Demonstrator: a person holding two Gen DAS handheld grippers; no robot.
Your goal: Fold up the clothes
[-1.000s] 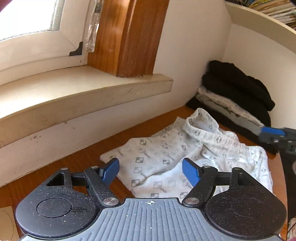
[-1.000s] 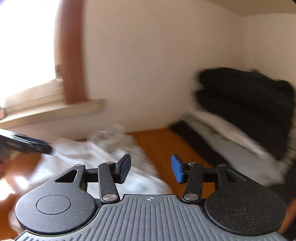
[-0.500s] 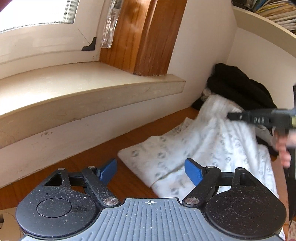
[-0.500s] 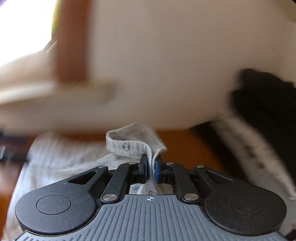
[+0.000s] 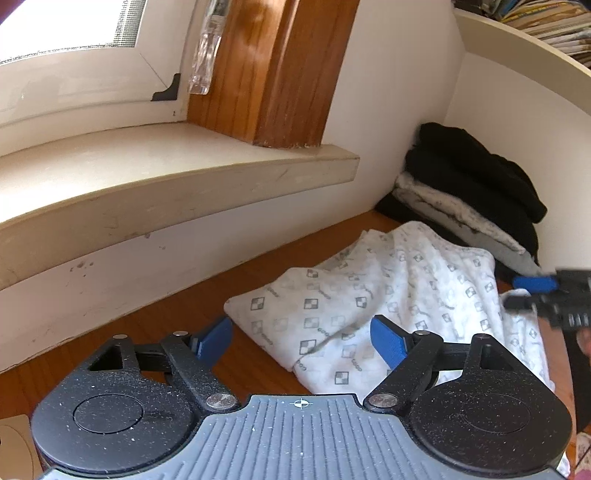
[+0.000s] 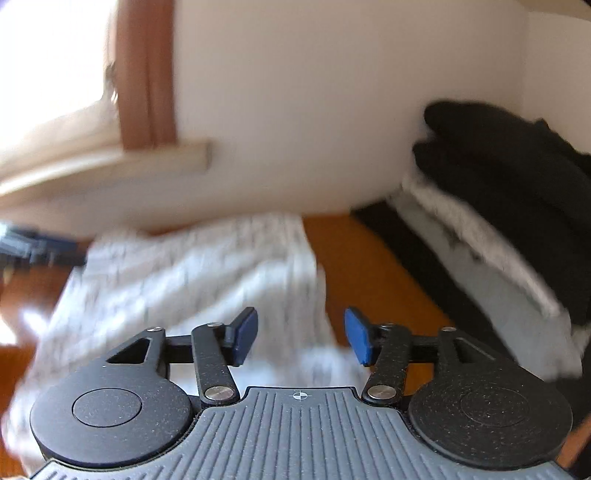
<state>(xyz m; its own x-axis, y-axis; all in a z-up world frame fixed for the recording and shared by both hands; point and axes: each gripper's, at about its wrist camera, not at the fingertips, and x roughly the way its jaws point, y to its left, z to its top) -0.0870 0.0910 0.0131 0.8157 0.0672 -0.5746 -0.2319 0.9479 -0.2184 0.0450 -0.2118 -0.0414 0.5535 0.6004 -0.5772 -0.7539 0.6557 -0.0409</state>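
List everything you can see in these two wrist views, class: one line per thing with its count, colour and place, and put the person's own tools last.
White patterned cotton garment: one, white with grey squares, folded on the table.
Stack of folded dark and pale clothes: one, black, white and grey, in the corner.
Brown wooden table: one, under the garment.
Cream stone window sill: one, along the wall.
Brown wooden window frame: one, above the sill.
Stacked magazines: several, mixed colours, on the top-right shelf.
Left tool: one, black with blue pads, open.
Right tool: one, the same, open over the garment.
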